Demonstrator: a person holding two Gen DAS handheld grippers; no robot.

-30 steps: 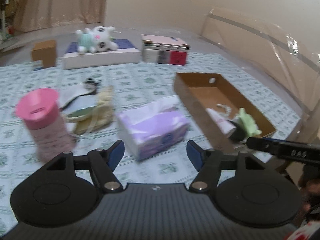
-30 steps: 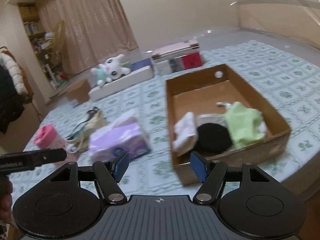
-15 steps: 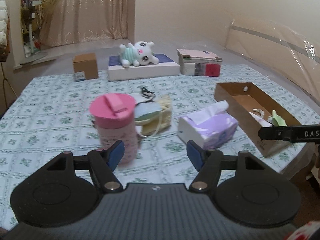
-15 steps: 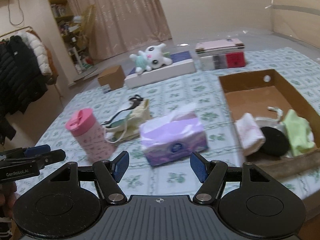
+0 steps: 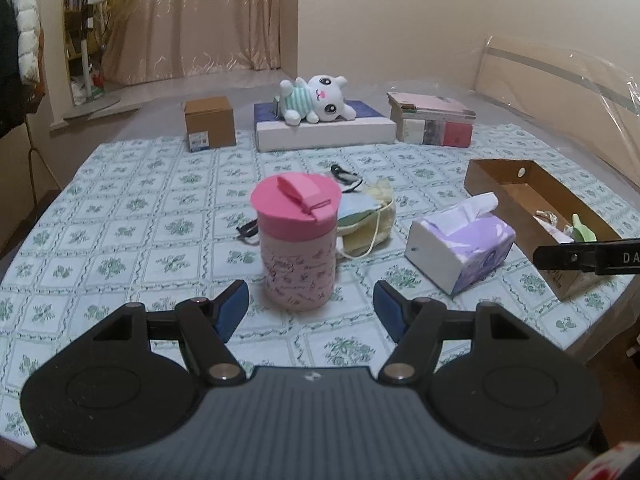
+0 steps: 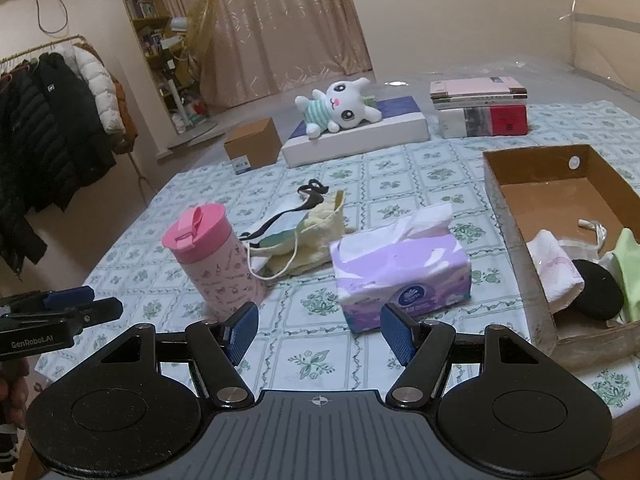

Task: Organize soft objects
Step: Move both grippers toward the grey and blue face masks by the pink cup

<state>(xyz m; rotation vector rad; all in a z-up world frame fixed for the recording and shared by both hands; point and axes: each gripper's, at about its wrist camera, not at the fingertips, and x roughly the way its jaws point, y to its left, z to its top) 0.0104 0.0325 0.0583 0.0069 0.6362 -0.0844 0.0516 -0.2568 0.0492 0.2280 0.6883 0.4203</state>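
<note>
Green-patterned bed cover (image 5: pixel 120 216), open at left. Left hand-held gripper (image 5: pixel 311 308) spread wide, empty, facing pink-lidded plastic tumbler (image 5: pixel 297 240); cream cloth pouch (image 5: pixel 372 220) behind.

Right hand-held gripper (image 6: pixel 318 332) spread wide, empty, near lilac tissue pack (image 6: pixel 402 270). Brown cardboard box (image 6: pixel 516 216) at right edge: pink-white cloth (image 6: pixel 554 270), black round pad (image 6: pixel 598 294), green cloth (image 6: pixel 630 264). "GenRoboLAI" legible.

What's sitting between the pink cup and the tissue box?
A yellow cloth bag with a face mask on it lies between the pink cup and the tissue box, set slightly farther back. The right wrist view shows it best.
</note>
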